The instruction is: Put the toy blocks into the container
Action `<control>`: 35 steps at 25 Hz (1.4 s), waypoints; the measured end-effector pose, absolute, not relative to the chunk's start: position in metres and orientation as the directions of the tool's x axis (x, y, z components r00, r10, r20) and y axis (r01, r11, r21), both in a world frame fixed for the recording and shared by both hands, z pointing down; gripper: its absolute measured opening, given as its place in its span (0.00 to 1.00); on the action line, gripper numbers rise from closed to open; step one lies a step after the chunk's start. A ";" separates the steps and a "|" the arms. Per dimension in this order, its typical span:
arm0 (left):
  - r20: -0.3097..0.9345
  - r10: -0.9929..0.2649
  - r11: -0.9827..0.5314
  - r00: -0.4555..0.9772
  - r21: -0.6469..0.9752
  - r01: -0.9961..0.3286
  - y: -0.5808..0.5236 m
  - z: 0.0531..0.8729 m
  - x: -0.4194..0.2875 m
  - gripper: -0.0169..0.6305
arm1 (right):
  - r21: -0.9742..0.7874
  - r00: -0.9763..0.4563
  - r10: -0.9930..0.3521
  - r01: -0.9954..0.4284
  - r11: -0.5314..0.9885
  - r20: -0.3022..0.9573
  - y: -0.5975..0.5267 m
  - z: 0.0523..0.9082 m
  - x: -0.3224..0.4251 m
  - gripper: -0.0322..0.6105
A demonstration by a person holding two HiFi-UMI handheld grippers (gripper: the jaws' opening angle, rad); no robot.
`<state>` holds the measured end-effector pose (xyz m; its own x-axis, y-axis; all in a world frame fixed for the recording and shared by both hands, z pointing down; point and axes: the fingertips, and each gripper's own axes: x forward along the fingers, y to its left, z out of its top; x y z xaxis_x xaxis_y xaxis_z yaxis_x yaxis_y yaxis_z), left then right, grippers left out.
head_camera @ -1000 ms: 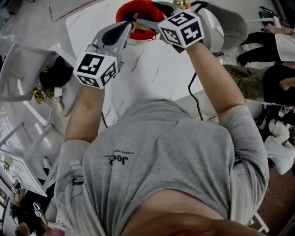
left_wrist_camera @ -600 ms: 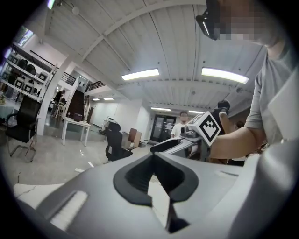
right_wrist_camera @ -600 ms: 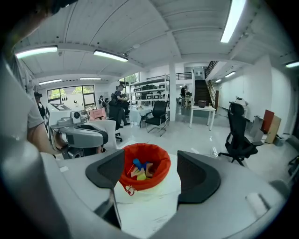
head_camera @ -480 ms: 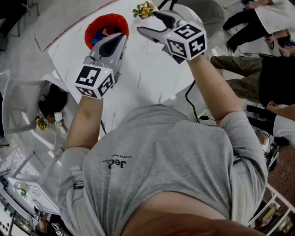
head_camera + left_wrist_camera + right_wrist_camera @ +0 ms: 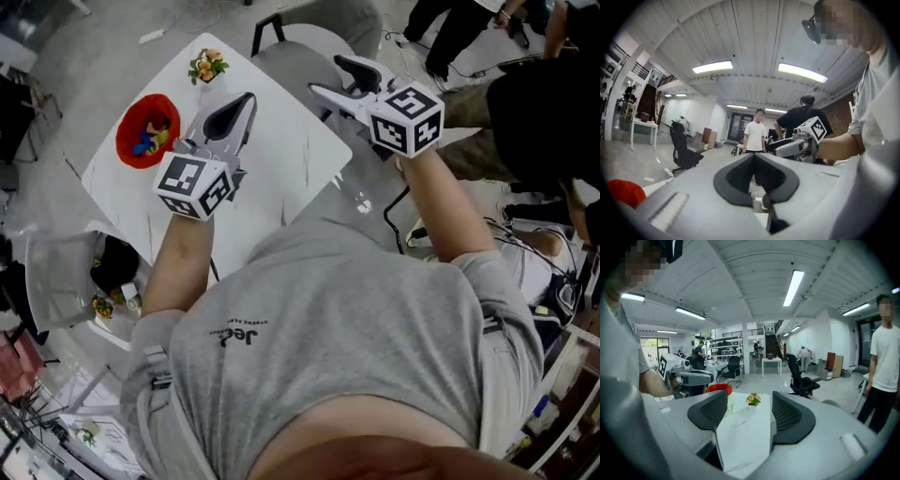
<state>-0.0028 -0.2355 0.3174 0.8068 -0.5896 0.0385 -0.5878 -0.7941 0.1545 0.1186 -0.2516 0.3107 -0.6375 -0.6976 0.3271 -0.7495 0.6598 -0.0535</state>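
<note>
You are holding the left claw (image 5: 246, 97) over the middle of the white bench (image 5: 281, 164). Its jaws are pressing together, with nothing between them. You are holding the right claw (image 5: 328, 75) near the bench's right corner, apart from the left claw. Its jaws are standing apart and are closing, and nothing is lying between them. The toy blocks (image 5: 150, 139) are lying inside the red container (image 5: 122, 141). The container is standing near the bench's left corner, well apart from both claws. A small potted flower (image 5: 207, 67) is standing at the far corner of the bench, near the container. A grey chair (image 5: 314, 47) is standing just beyond the bench
</note>
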 end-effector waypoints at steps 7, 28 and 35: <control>0.029 -0.525 -0.840 0.850 0.143 -0.524 -0.194 0.292 0.098 0.12 | -0.072 -0.565 -0.792 -0.822 0.565 0.231 -0.176 0.285 0.249 0.31; 0.025 -0.502 -0.856 0.865 0.131 -0.500 -0.155 0.280 0.168 0.12 | -0.091 -0.450 -0.880 -0.893 0.441 0.152 -0.099 0.286 0.372 0.05; 0.020 -0.524 -0.842 0.852 0.144 -0.521 -0.154 0.282 0.149 0.12 | -0.091 -0.464 -0.872 -0.886 0.455 0.157 -0.101 0.282 0.360 0.05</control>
